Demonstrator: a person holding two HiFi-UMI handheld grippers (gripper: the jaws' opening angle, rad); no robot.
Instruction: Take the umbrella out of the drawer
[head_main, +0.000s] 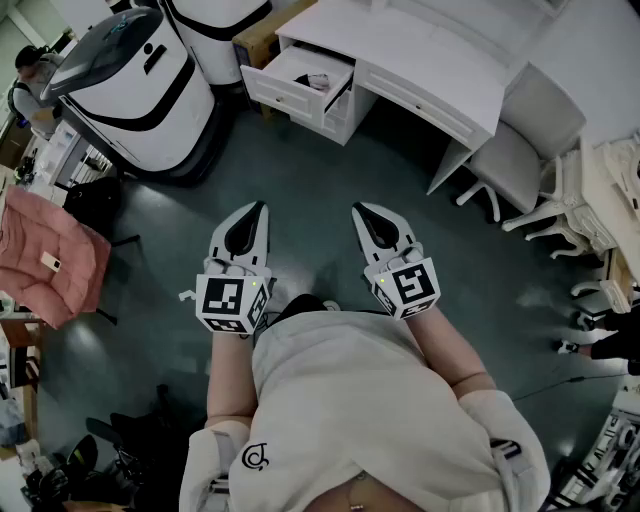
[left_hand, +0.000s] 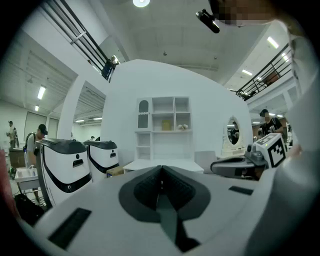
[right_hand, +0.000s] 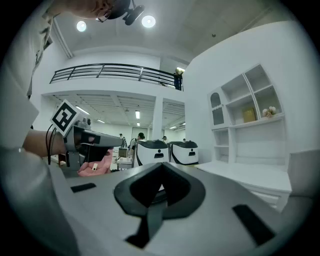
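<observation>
**Both grippers closed and empty, drawer open ahead**

Head view: left gripper (head_main: 258, 208) and right gripper (head_main: 361, 208) side by side over the dark floor (head_main: 330, 165), fingers pressed together. Well ahead, the white bench (head_main: 440, 60) has its drawer (head_main: 290, 72) pulled open. A small dark item (head_main: 320, 82) lies inside, too small to confirm as the umbrella.

Left gripper view: fingers (left_hand: 147, 189) together, empty; shelves (left_hand: 164, 125) far ahead.

Right gripper view: fingers (right_hand: 134, 186) together, empty.

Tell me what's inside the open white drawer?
Inside the open drawer lies one small dark thing at one end, too small to name. The rest shows bare white. The drawer's back part is covered by the desk top.
</observation>
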